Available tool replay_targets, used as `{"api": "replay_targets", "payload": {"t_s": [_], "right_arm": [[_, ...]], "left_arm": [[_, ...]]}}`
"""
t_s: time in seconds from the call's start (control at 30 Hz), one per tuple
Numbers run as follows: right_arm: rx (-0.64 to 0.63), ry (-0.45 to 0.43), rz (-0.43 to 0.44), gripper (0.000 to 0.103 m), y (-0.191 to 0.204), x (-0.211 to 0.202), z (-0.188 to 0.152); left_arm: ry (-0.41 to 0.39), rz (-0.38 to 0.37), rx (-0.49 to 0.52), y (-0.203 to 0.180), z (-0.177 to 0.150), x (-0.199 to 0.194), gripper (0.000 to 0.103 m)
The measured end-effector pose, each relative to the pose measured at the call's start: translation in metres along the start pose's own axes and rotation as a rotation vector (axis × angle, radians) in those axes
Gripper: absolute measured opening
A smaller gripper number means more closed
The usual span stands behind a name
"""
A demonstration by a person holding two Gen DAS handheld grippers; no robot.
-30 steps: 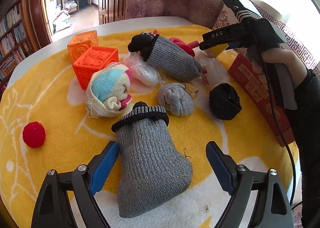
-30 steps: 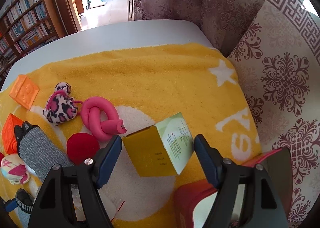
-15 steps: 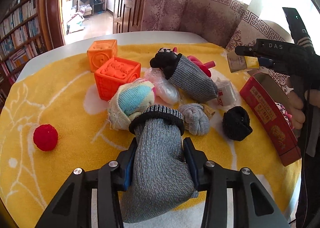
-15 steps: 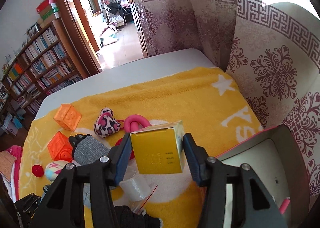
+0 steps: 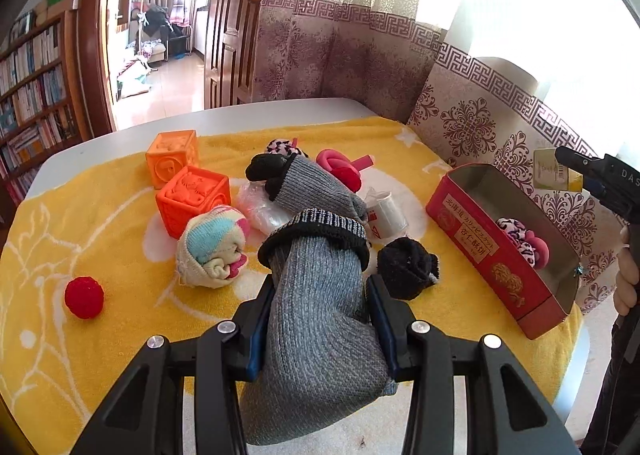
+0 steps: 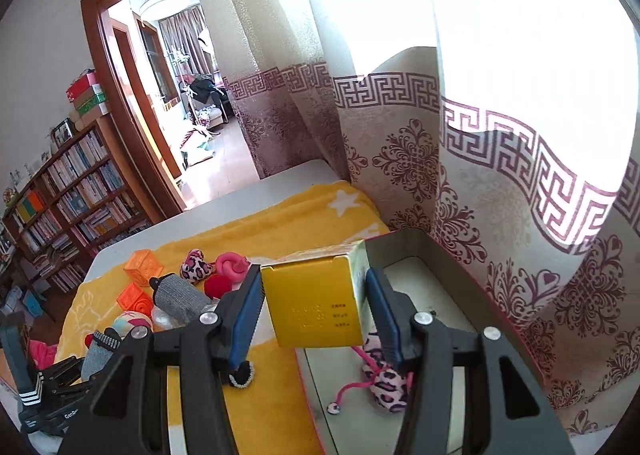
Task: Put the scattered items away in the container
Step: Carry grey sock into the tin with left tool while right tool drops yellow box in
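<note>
- The left gripper [image 5: 320, 319] has its blue-padded fingers [image 5: 256, 331] pinched on a grey knitted sock [image 5: 316, 339], which is clear of the yellow towel [image 5: 100, 231] with its dark-trimmed cuff pointing away from the camera.
- The right gripper [image 6: 316, 315] clamps a yellow box [image 6: 316, 303] between its fingers [image 6: 382, 313]; the box hangs over the near end of the red tin [image 6: 404, 251].
- In the left view the red tin [image 5: 480, 251] sits at the right edge of the towel, next to the curtain [image 5: 472, 127], and a leopard-print heart toy [image 5: 516, 233] with pink trim lies inside it.
- Loose on the towel (all outside the tin): a second grey sock [image 5: 316, 183] with a black glove [image 5: 266, 171] at its far end, a black sock ball [image 5: 406, 267], a pastel rolled sock [image 5: 212, 251], a red ball [image 5: 84, 297], two orange cubes [image 5: 194, 197], a pink knotted tube [image 5: 340, 169], a clear plastic bag [image 5: 260, 207] and a small white packet [image 5: 386, 209].
- A second leopard-print heart [image 6: 196, 263] lies beside the pink tube at the far side of the towel, seen from the right wrist.
- The white table [image 5: 248, 117] shows beyond the towel's far edge.
</note>
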State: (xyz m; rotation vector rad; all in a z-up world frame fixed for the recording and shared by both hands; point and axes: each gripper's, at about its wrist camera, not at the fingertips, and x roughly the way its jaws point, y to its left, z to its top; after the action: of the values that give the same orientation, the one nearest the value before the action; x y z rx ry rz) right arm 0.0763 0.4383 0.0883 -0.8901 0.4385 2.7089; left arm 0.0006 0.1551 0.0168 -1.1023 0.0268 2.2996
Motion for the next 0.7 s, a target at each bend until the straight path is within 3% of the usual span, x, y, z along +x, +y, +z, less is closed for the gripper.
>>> {"api": "replay_targets", "payload": {"t_s": [0.2,0.47,0.7], "right_arm": [[0.074,-0.004,-0.052,0.056,-0.048,-0.017,-0.013],[0.064,-0.023,-0.071,0.056,-0.061,-0.031,-0.024],[0.070,-0.005,-0.098,0.056,-0.076,-0.027,-0.035]], "left_arm": [[-0.004,-0.062,0.080,-0.049,0.013,-0.005,0.045],[-0.039,-0.164,0.201,-0.132,0.050,0.008,0.045],[-0.009,-0.225,0.269,-0.186,0.065,0.046,0.045]]}}
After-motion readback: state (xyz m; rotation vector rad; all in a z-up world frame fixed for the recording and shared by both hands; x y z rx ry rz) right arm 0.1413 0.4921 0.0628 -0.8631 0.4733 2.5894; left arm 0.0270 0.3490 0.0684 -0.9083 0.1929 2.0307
